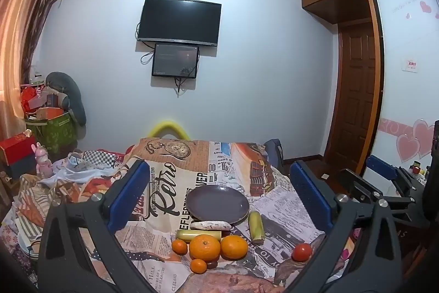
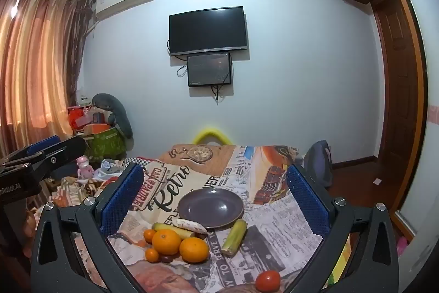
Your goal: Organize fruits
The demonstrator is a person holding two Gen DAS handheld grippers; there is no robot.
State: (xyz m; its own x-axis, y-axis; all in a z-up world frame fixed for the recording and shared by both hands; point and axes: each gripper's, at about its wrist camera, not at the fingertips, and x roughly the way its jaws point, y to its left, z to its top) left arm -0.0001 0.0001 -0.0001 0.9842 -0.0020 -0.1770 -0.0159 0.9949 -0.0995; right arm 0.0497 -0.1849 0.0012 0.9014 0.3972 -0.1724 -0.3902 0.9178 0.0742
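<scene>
Across the lower centre of both views, fruit sits in a loose cluster on a newspaper-print cloth (image 1: pixel 170 213). Hard to read: a small dark item (image 2: pixel 166 258) wedged btw the oranges, too small to ID. A pale speckled piece (image 1: pixel 210 225) lies against the near rim of the purple plate (image 1: pixel 218 203); type unclear, maybe a root veg. One yellow-green stalk (image 1: pixel 198 234) is half hidden behind the two big oranges (image 1: pixel 204 246), (image 1: pixel 233 247). Two small oranges (image 1: pixel 179 247), (image 1: pixel 198 265) flank the bigger ones, touching or nearly so. A second stalk (image 1: pixel 255 227) lies apart to the right of the plate, and a red tomato (image 1: pixel 301 252) sits well apart at lower right, near the right finger in the left wrist view. Plate is empty, upper centre of the cloth. Bottom frame edges crop the cloth and gripper bodies; corners are black from lens vignette.

Left gripper (image 1: pixel 219 195): jaws spread wide, nothing btw the blue pads, pointing slightly down over the fruit. Right gripper (image 2: pixel 215 197): same, fully released, holding nothing, tilted slightly down. Right gripper also shows at the right edge of the left wrist view, partly cut off; left gripper peeks in at the left edge of the right wrist view. No hands visible.
</scene>
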